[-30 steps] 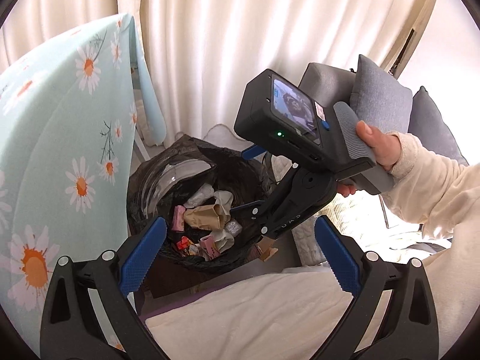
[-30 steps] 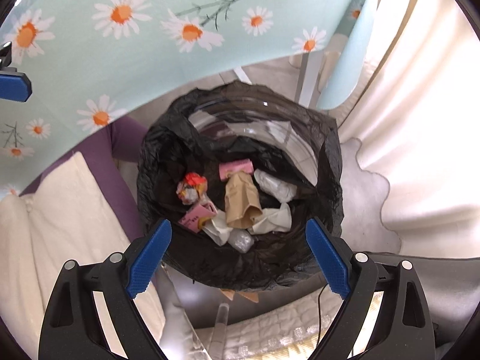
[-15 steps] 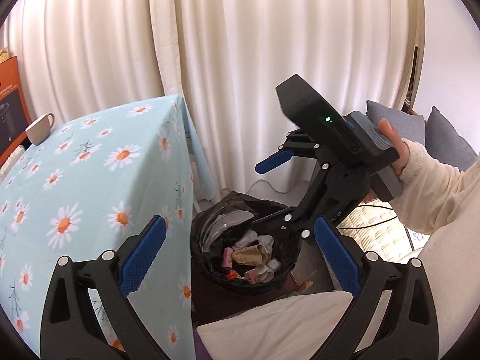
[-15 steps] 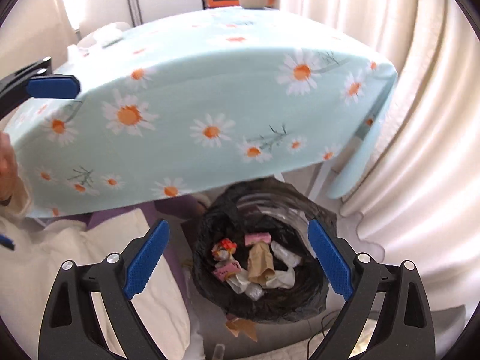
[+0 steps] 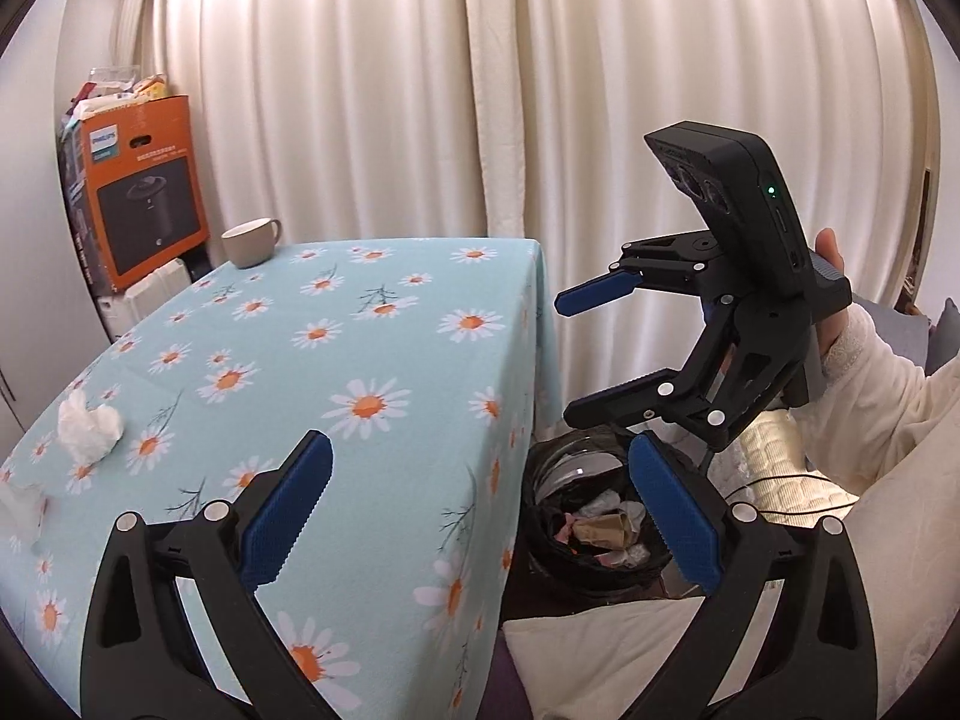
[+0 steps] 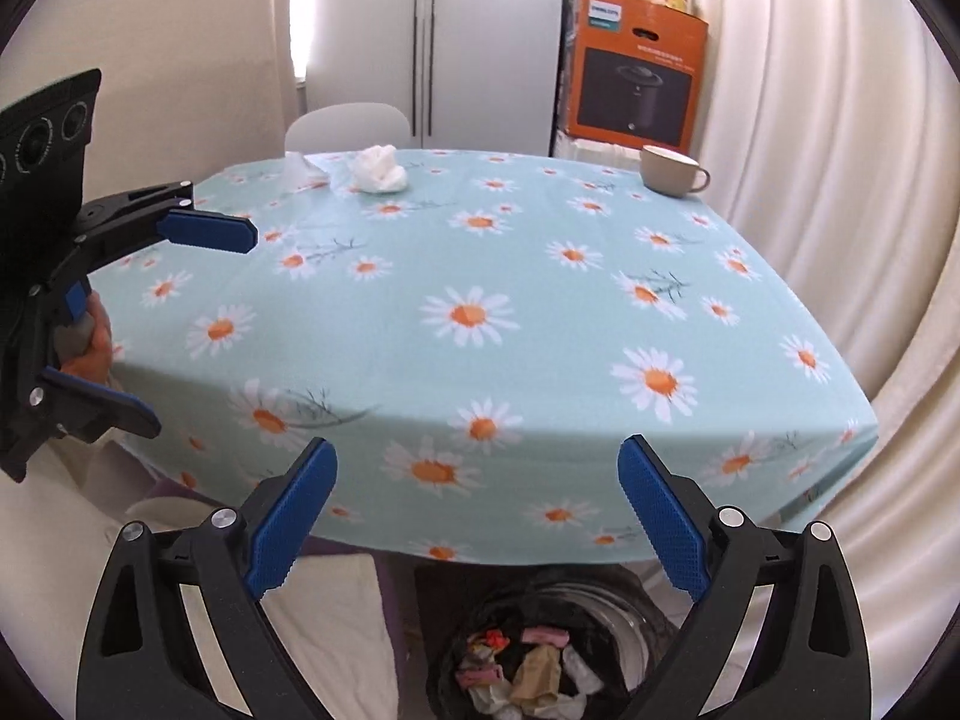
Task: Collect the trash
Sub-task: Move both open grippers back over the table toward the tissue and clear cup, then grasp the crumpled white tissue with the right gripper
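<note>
White tissue lies crumpled at the desk's far side, well beyond both empty, wide-open hand-held grippers, left and right. Reach over it, pinch its middle, then carry it to the bin.

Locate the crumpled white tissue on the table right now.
The crumpled white tissue lies on the daisy tablecloth at the far edge in the right wrist view, left of the mug.
</note>
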Motion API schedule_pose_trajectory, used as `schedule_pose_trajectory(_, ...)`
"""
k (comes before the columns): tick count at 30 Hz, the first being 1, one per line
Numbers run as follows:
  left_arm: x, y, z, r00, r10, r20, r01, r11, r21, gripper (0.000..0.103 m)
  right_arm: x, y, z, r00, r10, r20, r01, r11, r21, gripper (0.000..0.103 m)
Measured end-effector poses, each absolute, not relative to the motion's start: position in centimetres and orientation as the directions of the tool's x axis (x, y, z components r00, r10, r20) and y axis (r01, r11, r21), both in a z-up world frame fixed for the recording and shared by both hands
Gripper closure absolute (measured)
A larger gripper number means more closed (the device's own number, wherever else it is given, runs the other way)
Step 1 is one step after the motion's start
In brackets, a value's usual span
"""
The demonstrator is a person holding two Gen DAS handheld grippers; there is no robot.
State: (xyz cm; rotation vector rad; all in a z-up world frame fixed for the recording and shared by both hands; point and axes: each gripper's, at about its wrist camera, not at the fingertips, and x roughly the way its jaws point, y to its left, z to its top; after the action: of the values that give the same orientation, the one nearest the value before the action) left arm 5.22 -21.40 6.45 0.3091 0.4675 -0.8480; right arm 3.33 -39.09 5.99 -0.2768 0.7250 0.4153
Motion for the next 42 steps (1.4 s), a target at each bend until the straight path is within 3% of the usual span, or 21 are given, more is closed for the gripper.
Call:
schedule_pose_trajectory(24, 10.1, -4.2, 8.2, 0.798, -0.27, -0.539, 0.365, 0.928, 0.076, 0.006, 15.3, -24.5, 6.8, 0.563, 0.44, -0.7, -0.671, 0.738, -0.075, 0.012)
schedule_pose_trajectory(37, 11.1, 2.8, 7.5, 0.814, -0.102, -0.572, 0.177, 0.981, 0.077, 0.006, 23.0, -17.1, 5.4, 0.498, 0.446, -0.744, -0.693, 0.72, -0.032, 0.012)
schedule_pose_trajectory(42, 11.7, 5.6, 7.1, 0.818, 0.016, -0.575, 0.051, 0.994, 0.099, 0.006, 26.3, -14.7, 4.6, 0.484, 0.428, -0.763, -0.672, 0.741, -0.011, 0.012)
